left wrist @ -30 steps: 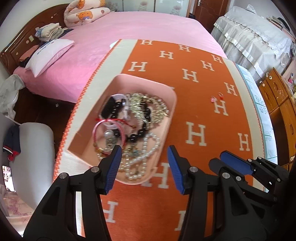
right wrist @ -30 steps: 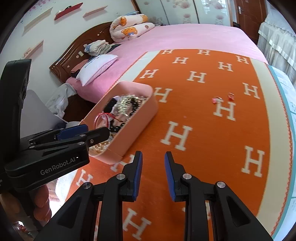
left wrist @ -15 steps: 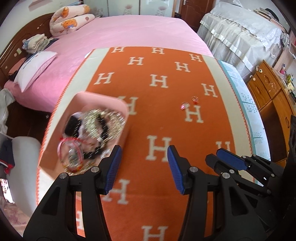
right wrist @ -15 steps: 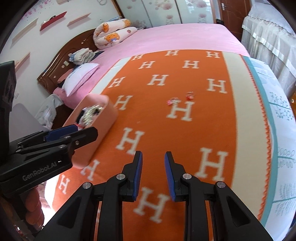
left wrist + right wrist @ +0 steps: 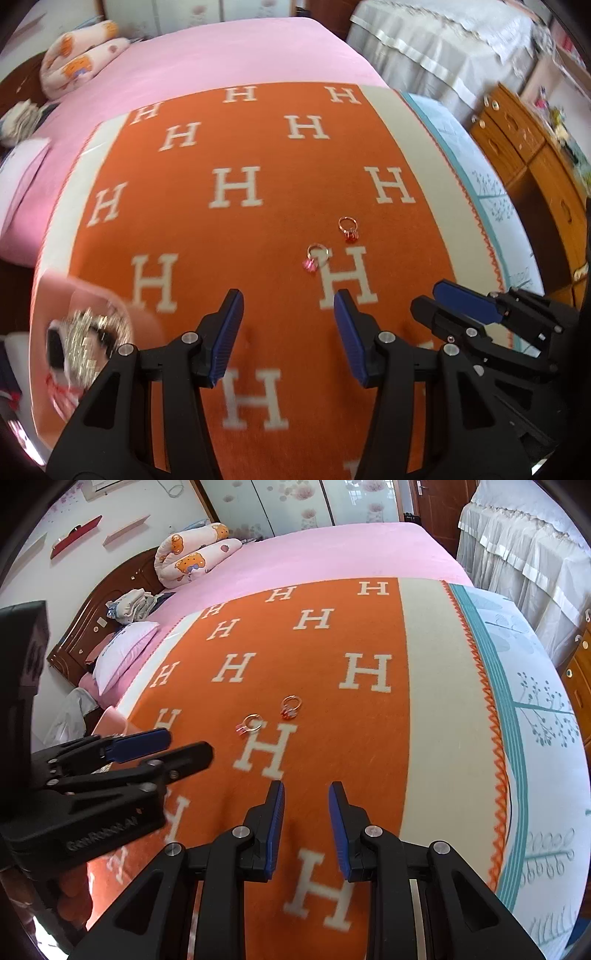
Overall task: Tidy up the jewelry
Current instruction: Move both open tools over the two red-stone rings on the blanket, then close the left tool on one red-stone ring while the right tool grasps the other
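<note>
Above the orange H-patterned blanket (image 5: 258,236) on the bed, the left tool (image 5: 288,332) hangs with its blue pads spread wide and nothing between them, and the right tool (image 5: 306,825) hovers just beside it, its pads set narrower but parted and likewise empty. A little beyond the left tool's tips lie two small rings on the blanket: the ring with the pink stone (image 5: 314,256) nearer, resting at the top corner of a white H, and the ring with the red stone (image 5: 349,228) just past it, the two close but apart. The pink jewelry tray (image 5: 147,325), blurred at the left edge of the left view, holds a tangle of beads and chains and sits well apart from the rings. Since the tray looks filled and only these two rings lie loose, the step in hand appears to be the reach for a ring. The next move calls for lowering one tool over the nearer ring, pads either side of the band, and closing gently, since the soft blanket gives and a thin band could slip or be pressed into the pile; then a carry back left to the tray
</note>
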Demonstrator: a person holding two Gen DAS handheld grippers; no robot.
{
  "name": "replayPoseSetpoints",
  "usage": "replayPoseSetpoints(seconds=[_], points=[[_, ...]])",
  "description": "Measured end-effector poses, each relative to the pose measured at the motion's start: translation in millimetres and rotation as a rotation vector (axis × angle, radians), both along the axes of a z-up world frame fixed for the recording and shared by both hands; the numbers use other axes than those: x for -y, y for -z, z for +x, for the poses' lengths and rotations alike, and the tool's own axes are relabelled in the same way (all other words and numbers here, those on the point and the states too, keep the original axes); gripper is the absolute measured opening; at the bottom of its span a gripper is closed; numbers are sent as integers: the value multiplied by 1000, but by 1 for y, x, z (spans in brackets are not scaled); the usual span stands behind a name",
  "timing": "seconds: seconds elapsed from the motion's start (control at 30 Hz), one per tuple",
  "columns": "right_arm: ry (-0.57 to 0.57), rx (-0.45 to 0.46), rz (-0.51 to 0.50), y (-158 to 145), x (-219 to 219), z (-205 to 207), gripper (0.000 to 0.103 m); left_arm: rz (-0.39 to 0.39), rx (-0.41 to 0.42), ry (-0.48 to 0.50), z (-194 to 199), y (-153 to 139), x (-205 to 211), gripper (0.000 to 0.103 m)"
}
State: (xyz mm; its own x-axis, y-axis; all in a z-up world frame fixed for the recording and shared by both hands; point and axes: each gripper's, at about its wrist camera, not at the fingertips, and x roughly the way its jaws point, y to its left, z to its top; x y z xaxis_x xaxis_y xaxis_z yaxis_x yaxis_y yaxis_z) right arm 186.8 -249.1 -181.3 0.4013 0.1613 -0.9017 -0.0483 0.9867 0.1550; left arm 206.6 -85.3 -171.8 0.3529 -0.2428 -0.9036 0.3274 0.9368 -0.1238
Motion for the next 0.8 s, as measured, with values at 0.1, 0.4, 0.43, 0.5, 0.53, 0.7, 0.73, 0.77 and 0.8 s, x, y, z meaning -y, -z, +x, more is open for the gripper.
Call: replayPoseSetpoints(seconds=[0.1, 0.4, 0.43, 0.5, 0.53, 0.7, 0.73, 0.77, 0.8], points=[[-2, -4, -3, 7, 2, 10, 25, 17, 4, 52, 12, 10, 12, 48], [-6, 7, 6, 15, 7, 37, 25, 39, 3, 144, 31, 27, 29, 29], [-6, 8, 5, 16, 7, 39, 25, 39, 2, 149, 32, 27, 29, 27], [-7, 7, 7, 17, 7, 41, 25, 35, 9, 159, 32, 27, 29, 23], [-7, 5, 9, 18, 7, 43, 25, 33, 11, 161, 32, 27, 29, 18], [-19, 6, 11, 23, 2, 50, 25, 20, 23, 168, 30, 27, 29, 13], [-24, 7, 12, 24, -1, 52, 25, 15, 23, 162, 30, 26, 28, 13], [-28, 7, 11, 24, -3, 54, 25, 8, 22, 154, 30, 26, 26, 13], [-33, 8, 10, 25, -5, 56, 25, 1, 18, 141, 30, 26, 24, 13]])
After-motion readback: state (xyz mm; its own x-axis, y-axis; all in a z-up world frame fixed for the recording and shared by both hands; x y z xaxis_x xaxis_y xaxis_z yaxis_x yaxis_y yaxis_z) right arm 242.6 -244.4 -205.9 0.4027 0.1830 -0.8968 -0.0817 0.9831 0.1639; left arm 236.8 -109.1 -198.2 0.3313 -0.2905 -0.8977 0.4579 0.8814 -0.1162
